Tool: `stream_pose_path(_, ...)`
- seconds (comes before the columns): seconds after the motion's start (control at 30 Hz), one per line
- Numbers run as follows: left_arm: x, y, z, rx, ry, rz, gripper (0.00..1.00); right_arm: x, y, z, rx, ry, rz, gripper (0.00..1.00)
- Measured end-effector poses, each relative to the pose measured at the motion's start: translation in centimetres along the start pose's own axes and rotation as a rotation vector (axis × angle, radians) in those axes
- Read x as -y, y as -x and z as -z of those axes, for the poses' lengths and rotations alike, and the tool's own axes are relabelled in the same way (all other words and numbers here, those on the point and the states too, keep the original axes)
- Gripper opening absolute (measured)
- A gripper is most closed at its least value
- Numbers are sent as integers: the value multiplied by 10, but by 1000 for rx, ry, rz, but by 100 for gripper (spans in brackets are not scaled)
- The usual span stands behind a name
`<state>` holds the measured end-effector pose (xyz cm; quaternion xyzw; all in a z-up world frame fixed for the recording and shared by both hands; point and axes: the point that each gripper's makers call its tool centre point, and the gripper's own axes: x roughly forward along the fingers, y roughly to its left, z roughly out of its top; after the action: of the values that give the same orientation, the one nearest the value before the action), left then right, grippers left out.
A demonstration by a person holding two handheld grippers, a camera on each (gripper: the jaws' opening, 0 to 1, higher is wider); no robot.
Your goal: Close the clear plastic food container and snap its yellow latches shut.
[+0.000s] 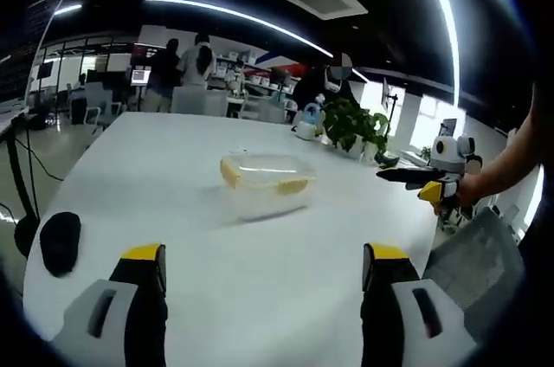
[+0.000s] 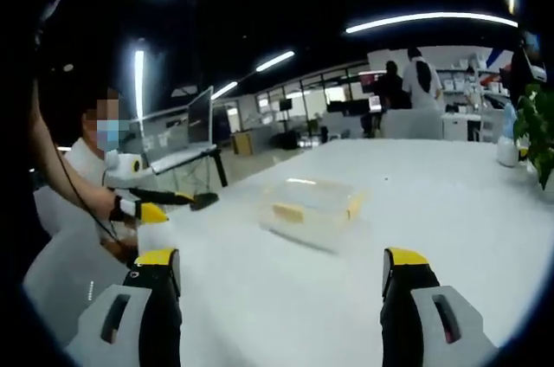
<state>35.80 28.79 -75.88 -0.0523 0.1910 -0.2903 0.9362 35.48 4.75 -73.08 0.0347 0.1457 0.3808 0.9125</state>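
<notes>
The clear plastic container stands near the middle of the white table, with yellow latches at its ends. It is blurred, so I cannot tell how the lid or latches sit. My left gripper is open and empty, well short of the container. My right gripper enters the left gripper view from the right, held by a hand off the table's edge. In the right gripper view the container lies ahead of my open, empty right gripper. The left gripper shows at the left there.
A black pad lies on the table's left edge. A potted plant and a white-blue kettle stand at the far side. A grey chair is at the right. A person sits by the table, and others stand far behind.
</notes>
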Motion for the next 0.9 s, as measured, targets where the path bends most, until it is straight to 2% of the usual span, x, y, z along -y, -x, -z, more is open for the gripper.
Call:
stream_pose_path(0.27, 7, 6, -4, 25, -6, -8, 93, 0, 11, -4, 17, -5, 17, 98)
stream_pose_path(0.47, 7, 10, 4, 8, 2, -23, 93, 1, 18, 1, 8, 0, 22, 98)
stream_pose_path(0.9, 9, 23, 7, 14, 6, -54, 91, -9, 24, 3, 9, 15, 23, 98)
